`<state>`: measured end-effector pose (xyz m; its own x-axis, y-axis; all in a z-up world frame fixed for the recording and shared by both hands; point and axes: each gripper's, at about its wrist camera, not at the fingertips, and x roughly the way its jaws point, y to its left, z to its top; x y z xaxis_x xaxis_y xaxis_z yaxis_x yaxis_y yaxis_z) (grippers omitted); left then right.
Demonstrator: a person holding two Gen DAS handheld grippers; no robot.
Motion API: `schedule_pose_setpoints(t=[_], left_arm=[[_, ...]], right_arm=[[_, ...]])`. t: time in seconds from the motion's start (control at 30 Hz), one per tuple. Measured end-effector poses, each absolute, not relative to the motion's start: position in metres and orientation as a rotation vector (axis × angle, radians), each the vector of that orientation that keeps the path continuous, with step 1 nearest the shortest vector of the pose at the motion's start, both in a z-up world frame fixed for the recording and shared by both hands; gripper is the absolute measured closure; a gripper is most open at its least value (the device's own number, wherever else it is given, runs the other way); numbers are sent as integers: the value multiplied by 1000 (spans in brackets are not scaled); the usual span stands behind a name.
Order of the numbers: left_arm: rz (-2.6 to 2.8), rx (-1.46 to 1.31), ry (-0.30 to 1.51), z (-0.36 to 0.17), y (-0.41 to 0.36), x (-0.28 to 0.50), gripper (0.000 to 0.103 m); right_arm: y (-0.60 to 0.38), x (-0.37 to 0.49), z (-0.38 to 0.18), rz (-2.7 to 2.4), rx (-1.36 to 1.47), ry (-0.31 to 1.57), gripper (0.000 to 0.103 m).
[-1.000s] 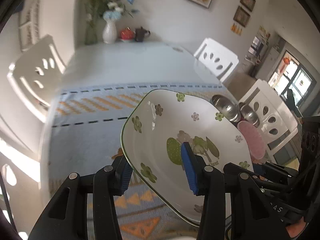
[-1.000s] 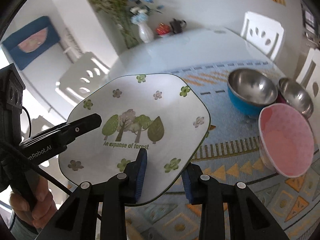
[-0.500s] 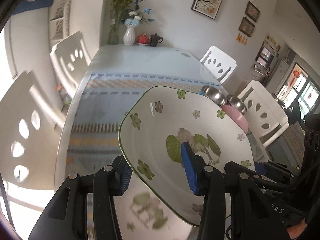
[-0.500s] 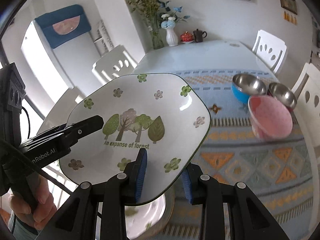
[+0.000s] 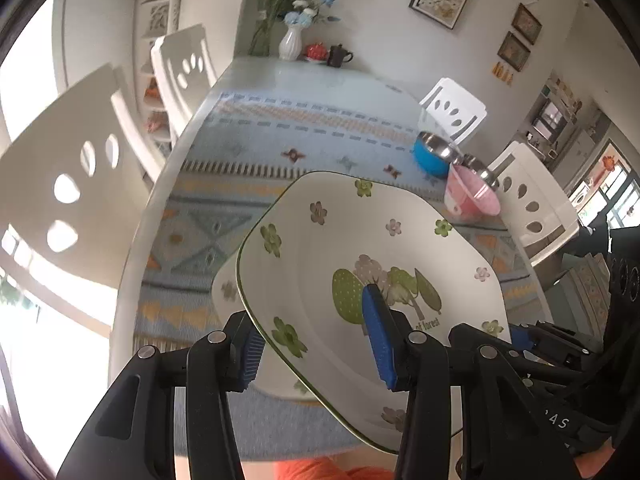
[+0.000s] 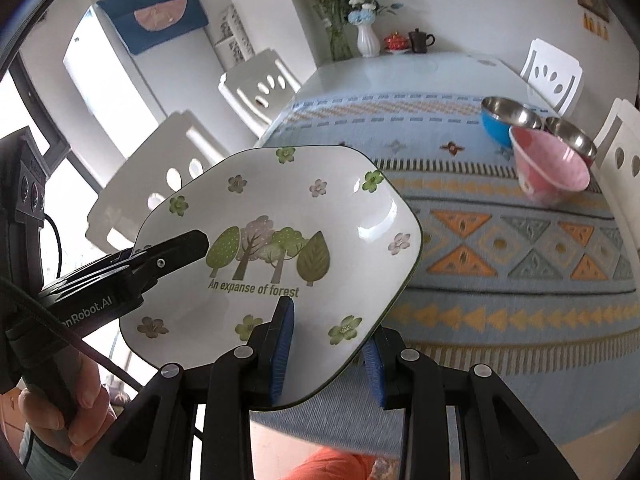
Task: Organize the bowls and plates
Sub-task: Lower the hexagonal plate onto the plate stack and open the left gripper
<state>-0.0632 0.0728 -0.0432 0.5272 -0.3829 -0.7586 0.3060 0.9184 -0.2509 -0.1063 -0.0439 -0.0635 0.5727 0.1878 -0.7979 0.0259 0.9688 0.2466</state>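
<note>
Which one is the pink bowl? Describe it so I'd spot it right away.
Start at the long table with the blue patterned cloth and look to its right-hand edge, by the white chairs. Three bowls cluster there; the pink bowl is the nearest of them. It alone is pale pink and flared, while the blue bowl and the other steel bowl behind it have shiny metal insides.

The room is bright with daylight from big windows (image 6: 80, 184) on the left, which look washed-out white. The plate (image 6: 280, 216) shines with small glare spots. Edges curve and darken. The desk (image 6: 520, 320) looks slightly blurry.
</note>
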Motion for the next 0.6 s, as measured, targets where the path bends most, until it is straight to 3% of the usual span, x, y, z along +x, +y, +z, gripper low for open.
schedule_pose_setpoints(t=[0.6], left_arm=[[-392, -82, 1063, -99, 89, -55, 61]], right_arm=[[-26, -94, -112, 96, 264, 1132, 71]])
